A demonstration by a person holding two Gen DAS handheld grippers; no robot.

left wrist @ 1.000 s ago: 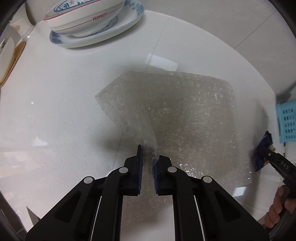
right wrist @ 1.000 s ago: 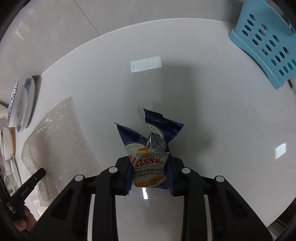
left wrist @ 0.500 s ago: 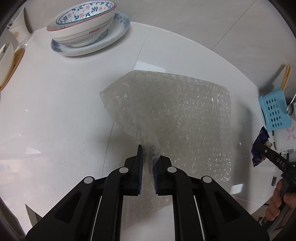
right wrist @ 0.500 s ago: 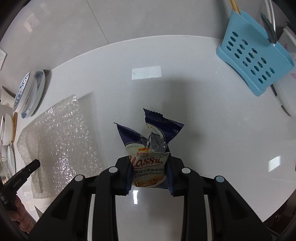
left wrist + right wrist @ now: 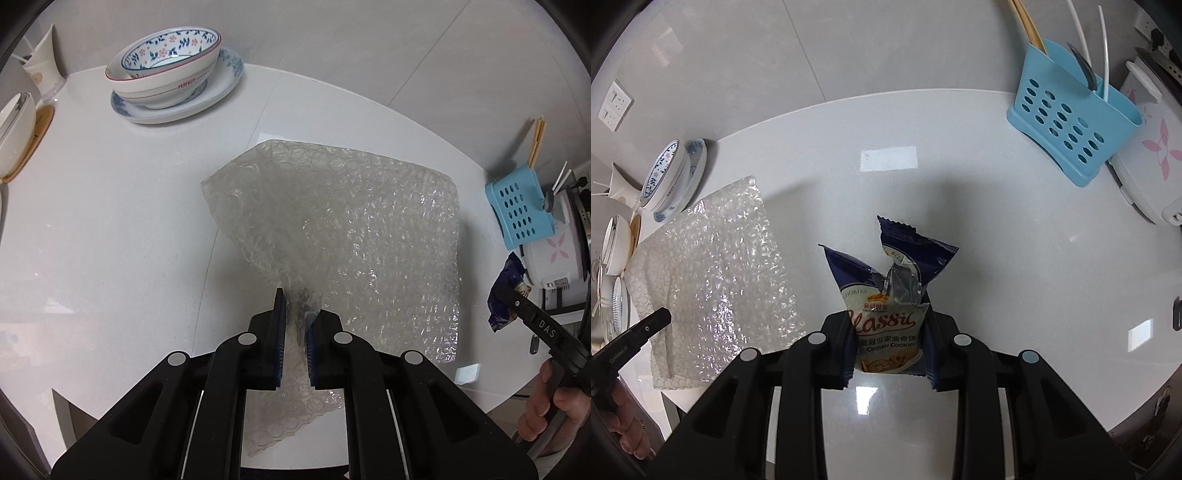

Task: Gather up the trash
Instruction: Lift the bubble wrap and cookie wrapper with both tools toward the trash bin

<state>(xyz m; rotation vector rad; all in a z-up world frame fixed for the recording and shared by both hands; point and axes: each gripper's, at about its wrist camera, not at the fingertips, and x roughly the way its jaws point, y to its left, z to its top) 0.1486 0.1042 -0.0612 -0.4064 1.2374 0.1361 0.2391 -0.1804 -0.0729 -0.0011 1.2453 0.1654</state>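
While the left tool (image 5: pixel 295 325) pinches a gathered fold of clear bubble wrap (image 5: pixel 354 236) hanging above the glossy white worktop (image 5: pixel 110 229), the right tool (image 5: pixel 888 343) clamps a crinkled, torn navy cookie wrapper (image 5: pixel 886 295) held clear of it.

White counter (image 5: pixel 110 229) — plate (image 5: pixel 221 92), blue basket (image 5: pixel 1071 125), rice cooker (image 5: pixel 1145 166).
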